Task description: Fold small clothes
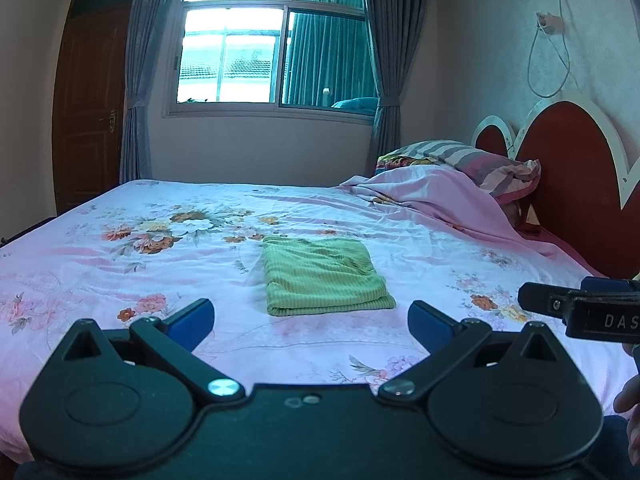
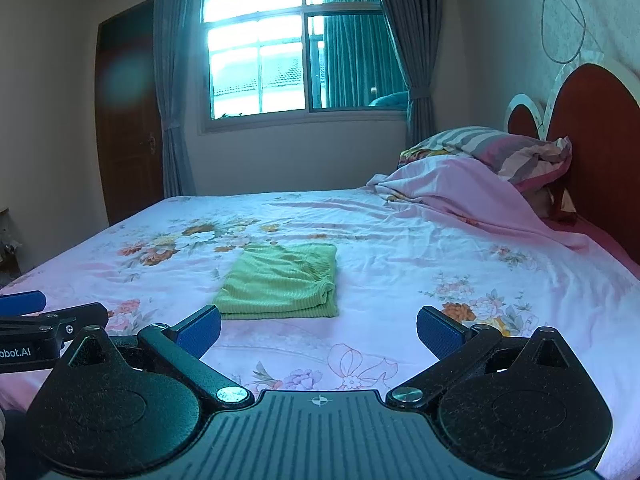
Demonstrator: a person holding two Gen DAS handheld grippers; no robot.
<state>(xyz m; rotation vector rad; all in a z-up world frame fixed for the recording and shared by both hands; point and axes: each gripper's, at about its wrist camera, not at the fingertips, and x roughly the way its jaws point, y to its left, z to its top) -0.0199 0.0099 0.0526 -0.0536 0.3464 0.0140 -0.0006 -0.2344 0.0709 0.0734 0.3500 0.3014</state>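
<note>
A green ribbed garment [image 1: 324,278] lies folded into a neat rectangle on the floral bedsheet [image 1: 120,264], flat and alone. In the right wrist view the same green garment [image 2: 280,280] sits ahead and slightly left. My left gripper [image 1: 311,320] hovers just short of its near edge, jaws wide apart, holding nothing. My right gripper [image 2: 319,330] is also open and empty, a little back from the cloth. Each gripper shows at the edge of the other's view: the right one [image 1: 576,306] and the left one [image 2: 36,320].
A rumpled pink blanket [image 1: 432,196] and a striped pillow [image 1: 468,158] are piled against the red headboard [image 1: 576,168] at the right. A window with grey curtains [image 1: 272,40] and a brown door [image 1: 88,104] stand beyond the bed. A cord [image 1: 548,60] hangs on the wall.
</note>
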